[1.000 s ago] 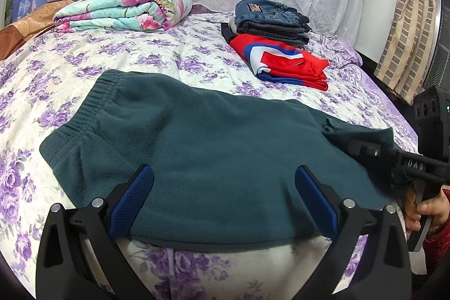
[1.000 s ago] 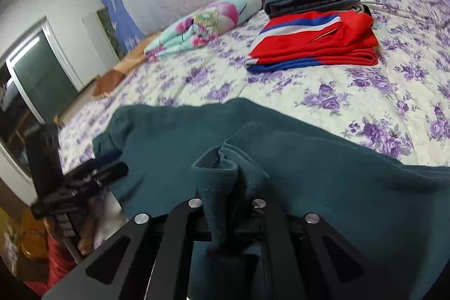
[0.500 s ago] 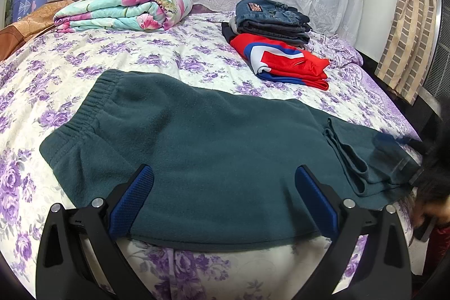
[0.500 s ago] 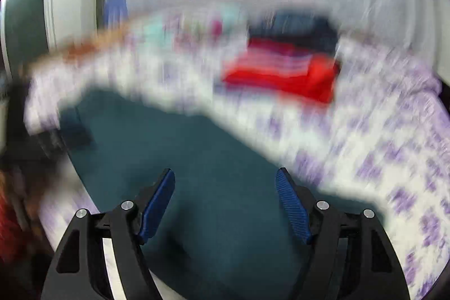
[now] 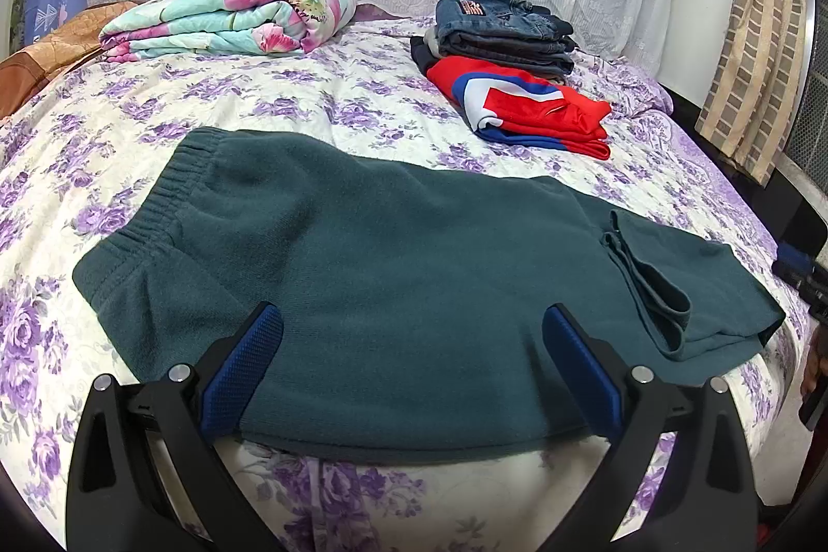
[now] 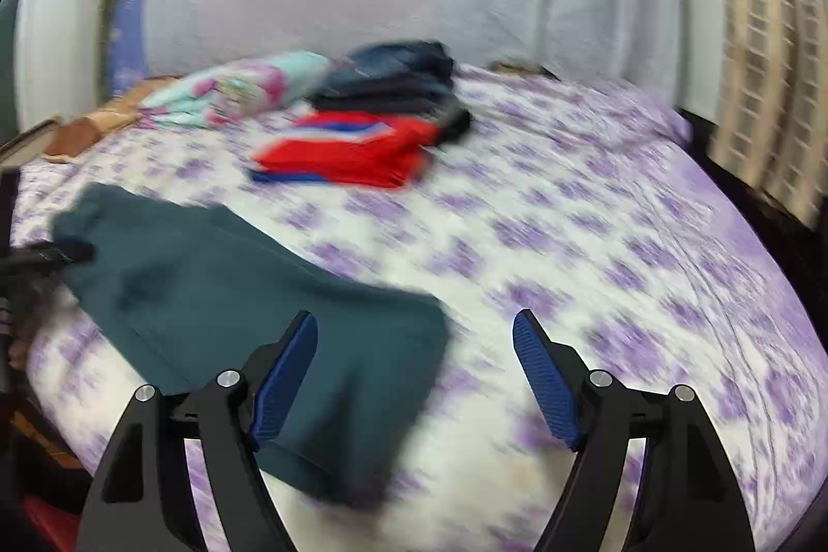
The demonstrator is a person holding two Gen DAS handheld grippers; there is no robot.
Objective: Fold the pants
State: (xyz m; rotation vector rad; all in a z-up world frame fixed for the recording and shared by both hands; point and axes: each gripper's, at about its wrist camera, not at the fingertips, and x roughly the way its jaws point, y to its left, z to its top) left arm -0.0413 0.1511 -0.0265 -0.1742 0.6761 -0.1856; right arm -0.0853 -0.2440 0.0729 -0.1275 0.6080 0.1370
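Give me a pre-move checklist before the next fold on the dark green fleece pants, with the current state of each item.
1. Dark green fleece pants lie spread on the purple-flowered bedsheet: ok.
2. Leg end doubled back at the pants' right side, edges a bit rumpled: not ok, smooth first.
3. Left gripper jaws wide, gripping nothing: ok.
4. Right gripper jaws wide, no cloth clamped: ok.
5. Folded red, white and blue garment and stack of folded jeans lie apart from the pants: ok.
6. Far edge of the pants flat: cannot tell from the blurred right wrist view.
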